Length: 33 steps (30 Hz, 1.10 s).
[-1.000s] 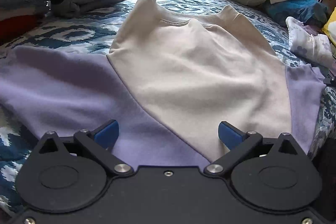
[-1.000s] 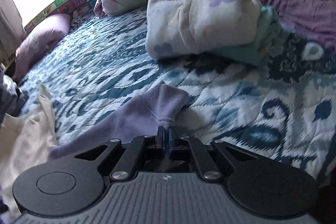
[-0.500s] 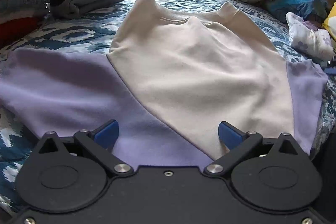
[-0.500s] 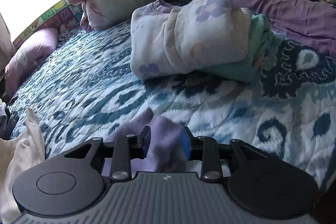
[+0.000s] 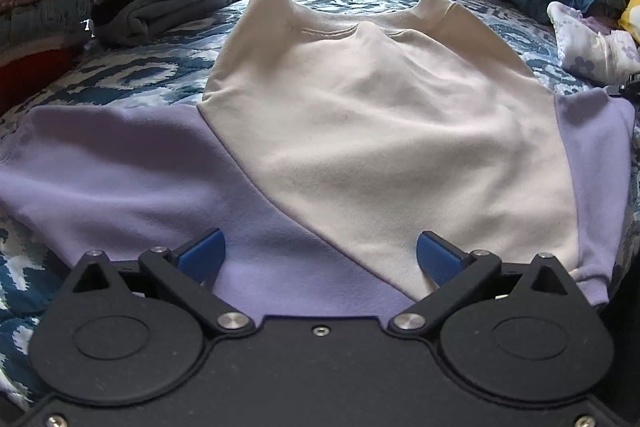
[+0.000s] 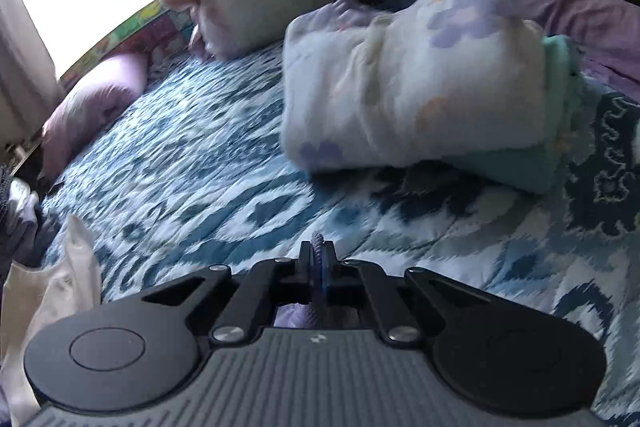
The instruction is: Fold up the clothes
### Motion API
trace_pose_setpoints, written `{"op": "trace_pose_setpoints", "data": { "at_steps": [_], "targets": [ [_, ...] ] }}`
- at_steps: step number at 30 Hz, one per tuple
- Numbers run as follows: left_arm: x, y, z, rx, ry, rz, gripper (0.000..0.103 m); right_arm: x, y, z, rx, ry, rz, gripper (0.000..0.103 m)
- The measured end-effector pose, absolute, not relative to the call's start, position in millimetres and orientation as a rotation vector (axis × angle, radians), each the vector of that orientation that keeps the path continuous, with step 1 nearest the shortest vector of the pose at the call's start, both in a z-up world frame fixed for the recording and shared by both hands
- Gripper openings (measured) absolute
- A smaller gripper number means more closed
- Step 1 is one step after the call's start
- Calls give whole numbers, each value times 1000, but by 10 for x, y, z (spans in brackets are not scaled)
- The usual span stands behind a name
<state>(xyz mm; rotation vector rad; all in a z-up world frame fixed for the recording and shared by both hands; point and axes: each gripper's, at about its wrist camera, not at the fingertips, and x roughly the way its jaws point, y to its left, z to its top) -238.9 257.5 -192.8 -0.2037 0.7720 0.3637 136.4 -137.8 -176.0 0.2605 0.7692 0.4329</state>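
I am inspecting the sweatshirt (image 5: pixel 380 131), lying spread flat on the bed (image 5: pixel 168 67). My right tongs (image 6: pixel 318 259) are clamping its lilac cuff (image 6: pixel 317 241); my left tongs (image 5: pixel 320 255) are standing apart above the hem. Next, I judge, folding the sleeve inward.

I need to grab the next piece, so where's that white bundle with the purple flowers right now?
In the right wrist view the floral bundle lies on the blue patterned quilt, upper right, atop a teal folded cloth, beyond the right gripper.

both grippers are black with round discs, silver screws, blue finger pads (image 5: pixel 202 254).
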Motion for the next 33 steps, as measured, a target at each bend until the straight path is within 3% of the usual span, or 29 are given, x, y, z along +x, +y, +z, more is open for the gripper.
{"op": "trace_pose_setpoints", "data": {
  "at_steps": [4,6,11,18,29,33],
  "targets": [
    [-2392,2583,-1925,-208,770,363,103,1360,-1282,-1724,143,776,416,15],
    [-2394,2579,-1922,-210,769,363,103,1336,-1288,-1648,116,757,423,31],
    [-2399,2572,-1919,-213,768,363,103,1246,-1218,-1465,58,731,515,31],
    [-2402,2586,-1902,-210,775,356,103,1228,-657,-1798,-223,819,514,26],
    [-2444,2902,-1406,-302,619,387,101,1153,-152,-1328,-97,777,613,28],
    [-2218,3220,-1243,-316,591,399,94,1013,379,-1258,-160,761,728,30]
  ]
}}
